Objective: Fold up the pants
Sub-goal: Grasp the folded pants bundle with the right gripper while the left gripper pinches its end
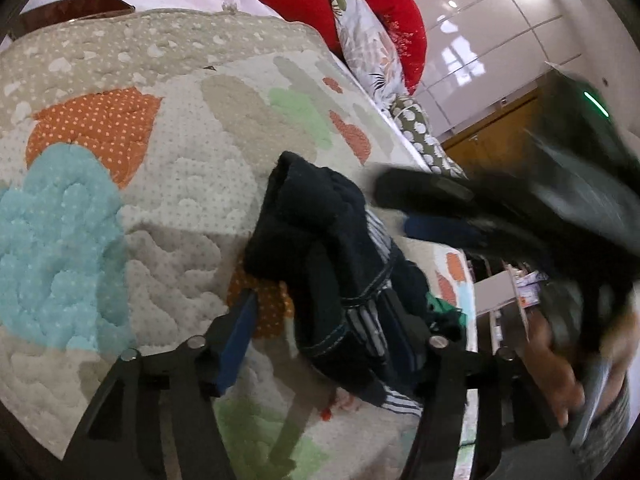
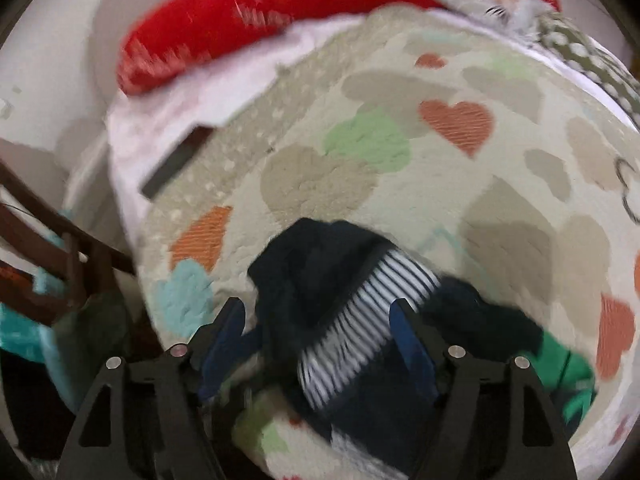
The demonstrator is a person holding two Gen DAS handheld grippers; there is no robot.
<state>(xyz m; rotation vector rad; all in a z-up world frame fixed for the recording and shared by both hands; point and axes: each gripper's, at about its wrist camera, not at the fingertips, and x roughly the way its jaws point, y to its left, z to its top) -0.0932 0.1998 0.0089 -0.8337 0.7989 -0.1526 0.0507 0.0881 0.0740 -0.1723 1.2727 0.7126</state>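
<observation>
- Left gripper (image 1: pixel 332 328) first, in its own wrist view: its jaws stand spread wide, with the bunched dark pants (image 1: pixel 320 248) rising between them; I cannot tell whether either blue pad (image 1: pixel 236 340) touches the cloth.
- Same view: the pants lie in a heap near the right edge of the quilt (image 1: pixel 160 200), striped lining showing, and my right gripper (image 1: pixel 424 208) comes in blurred from the right, just beside the heap.
- Right wrist view: the right gripper (image 2: pixel 320 344) is also spread, straddling the pants (image 2: pixel 312 280) and their striped band (image 2: pixel 360 328); nothing is pinched yet.
- Same view: green fabric (image 2: pixel 568 372) lies touching the pants at the quilt's (image 2: pixel 440 160) edge.
- Risk, as I judge it: closing on this crumpled lump could catch several layers, or the green fabric, so the pants would lift tangled; being so near the edge, they might slide off.
</observation>
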